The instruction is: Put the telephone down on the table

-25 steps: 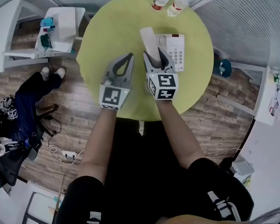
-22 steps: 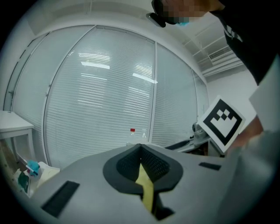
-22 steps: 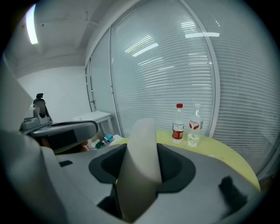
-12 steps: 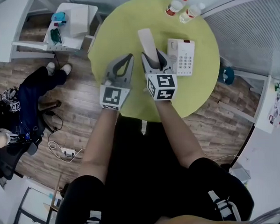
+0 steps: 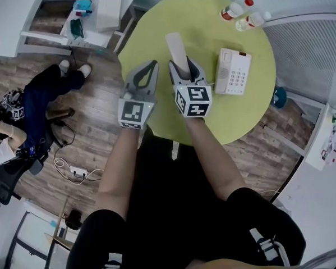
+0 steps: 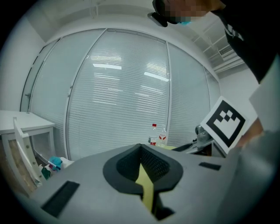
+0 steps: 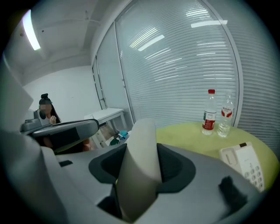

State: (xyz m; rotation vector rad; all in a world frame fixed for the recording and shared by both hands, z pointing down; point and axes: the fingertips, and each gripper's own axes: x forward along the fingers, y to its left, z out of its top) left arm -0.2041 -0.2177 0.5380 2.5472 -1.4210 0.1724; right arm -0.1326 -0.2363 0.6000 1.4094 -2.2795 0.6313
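Observation:
A white telephone handset (image 5: pixel 175 46) stands between the jaws of my right gripper (image 5: pixel 184 66), which is shut on it above the round yellow-green table (image 5: pixel 198 17). In the right gripper view the handset (image 7: pixel 141 157) rises upright out of the right gripper (image 7: pixel 142 146). The white telephone base (image 5: pixel 235 71) with its keypad lies on the table to the right, apart from the handset, and the telephone base (image 7: pixel 245 159) also shows low at the right. My left gripper (image 5: pixel 152 66) hovers beside the right one, shut and empty; in its own view the left gripper (image 6: pixel 141 147) shows only a thin slit.
Two water bottles (image 5: pixel 233 11) stand at the table's far right edge, and the bottles (image 7: pixel 210 112) show again in the right gripper view. A small white side table (image 5: pixel 103 16) with items stands at upper left. A seated person (image 5: pixel 21 122) is on the floor side at left.
Both grippers have moved left together, the right one carrying the handset away from the telephone base. The base now lies clearly to the right of the handset instead of under it.

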